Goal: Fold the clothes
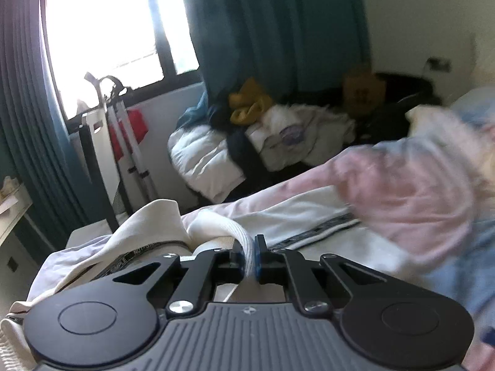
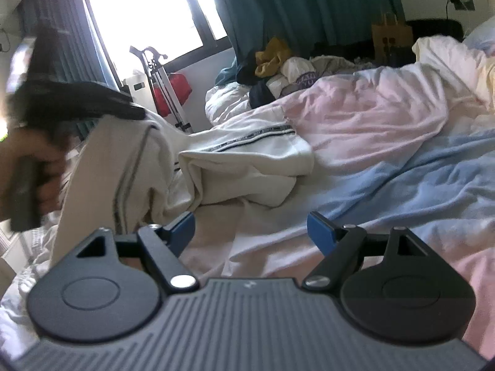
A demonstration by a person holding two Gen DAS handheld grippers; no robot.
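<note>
Left wrist view shows the left tool point(image 1: 250, 255) pinched tight on a ribbed white edge of the cream garment point(image 1: 154, 225), its two blue-padded fingers point(image 1: 236, 258) almost meeting with only the cloth between them. The garment, trimmed with a dark lettered stripe, drapes back over the tool body and runs forward across the bed point(image 1: 448, 278), which is covered by a pink and blue quilt. In the right wrist view, the right tool point(image 2: 251, 231) hovers just above the quilt with its fingers spread wide and nothing between them. Ahead and to its left the cream garment point(image 2: 241, 160) lies partly bunched on the bed, one part lifted toward the blurred left tool point(image 2: 24, 185) at the frame's left edge. A heap of clothes point(image 2: 278, 71) sits beyond, beneath teal curtains point(image 2: 294, 6).
</note>
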